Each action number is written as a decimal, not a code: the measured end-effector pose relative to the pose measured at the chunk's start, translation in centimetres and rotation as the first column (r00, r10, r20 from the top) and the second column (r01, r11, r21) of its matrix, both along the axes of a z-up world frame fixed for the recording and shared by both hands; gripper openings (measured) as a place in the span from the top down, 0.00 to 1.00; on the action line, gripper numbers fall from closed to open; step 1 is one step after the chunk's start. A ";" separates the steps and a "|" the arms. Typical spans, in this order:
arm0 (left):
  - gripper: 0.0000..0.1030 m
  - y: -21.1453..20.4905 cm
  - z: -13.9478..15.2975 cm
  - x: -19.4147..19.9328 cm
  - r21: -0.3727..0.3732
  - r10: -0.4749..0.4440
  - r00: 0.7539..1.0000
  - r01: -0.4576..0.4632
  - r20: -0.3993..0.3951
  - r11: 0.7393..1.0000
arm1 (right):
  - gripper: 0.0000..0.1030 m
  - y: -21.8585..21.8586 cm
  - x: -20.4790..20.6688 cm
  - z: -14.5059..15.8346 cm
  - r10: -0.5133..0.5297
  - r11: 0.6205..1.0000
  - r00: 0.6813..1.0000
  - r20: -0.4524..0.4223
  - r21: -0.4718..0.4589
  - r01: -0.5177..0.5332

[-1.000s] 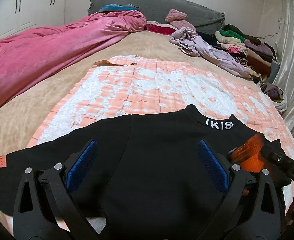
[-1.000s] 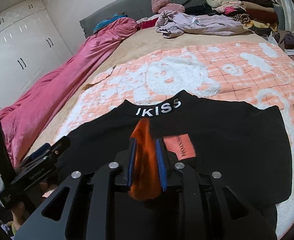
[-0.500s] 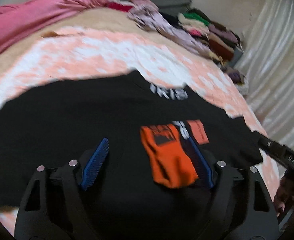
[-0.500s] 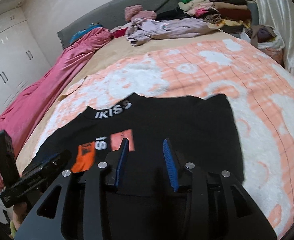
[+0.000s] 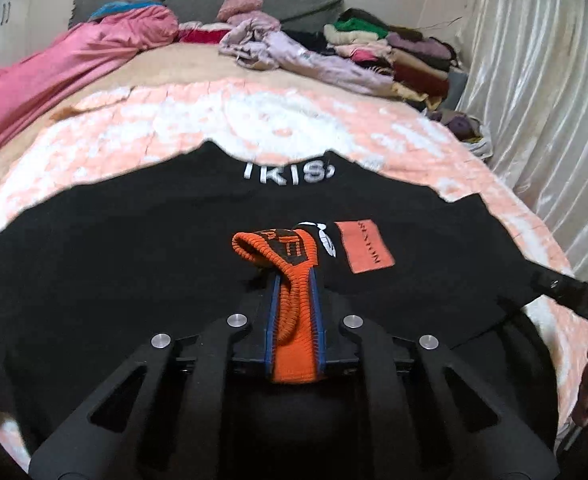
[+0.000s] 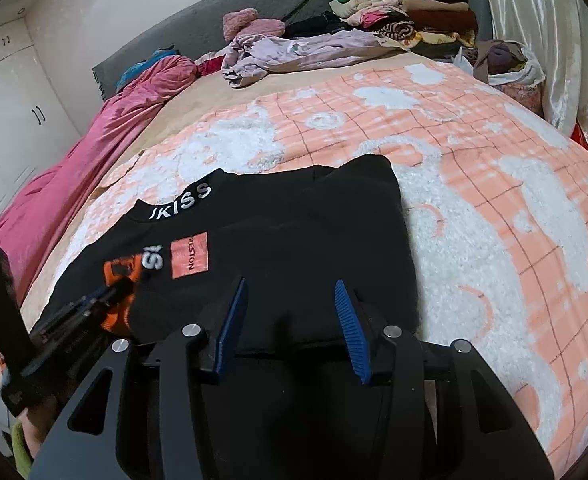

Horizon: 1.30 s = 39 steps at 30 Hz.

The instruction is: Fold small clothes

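A black sweatshirt [image 5: 133, 264] with white collar lettering and an orange patch [image 5: 364, 246] lies flat on the peach blanket [image 5: 253, 120]. My left gripper [image 5: 294, 284] is shut on its orange ribbed cuff [image 5: 294, 332], holding it over the chest. In the right wrist view the sweatshirt [image 6: 314, 232] has its right side folded in. My right gripper [image 6: 289, 300] is open and empty over the lower right part. The left gripper [image 6: 109, 292] with the cuff shows at the left.
A pink duvet [image 5: 53, 60] lies along the left of the bed. A lilac garment [image 5: 294, 56] and stacked folded clothes [image 5: 394, 52] sit at the head, right. A curtain [image 5: 542, 100] hangs on the right. White wardrobes [image 6: 5, 120] stand left.
My right gripper let go of the orange cuff and moved right, opening. My left gripper moved over, closed on the cuff and now holds it.
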<state>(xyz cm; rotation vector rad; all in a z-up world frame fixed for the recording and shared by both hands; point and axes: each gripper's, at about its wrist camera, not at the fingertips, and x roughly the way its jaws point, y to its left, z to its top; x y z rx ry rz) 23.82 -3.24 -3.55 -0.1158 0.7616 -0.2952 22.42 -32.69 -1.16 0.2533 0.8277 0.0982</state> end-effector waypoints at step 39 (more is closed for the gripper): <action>0.81 7.0 1.0 0.3 0.046 0.118 0.990 -0.114 -0.077 0.992 | 0.52 5.2 1.0 0.0 0.101 0.993 0.994 0.036 -0.061 -0.099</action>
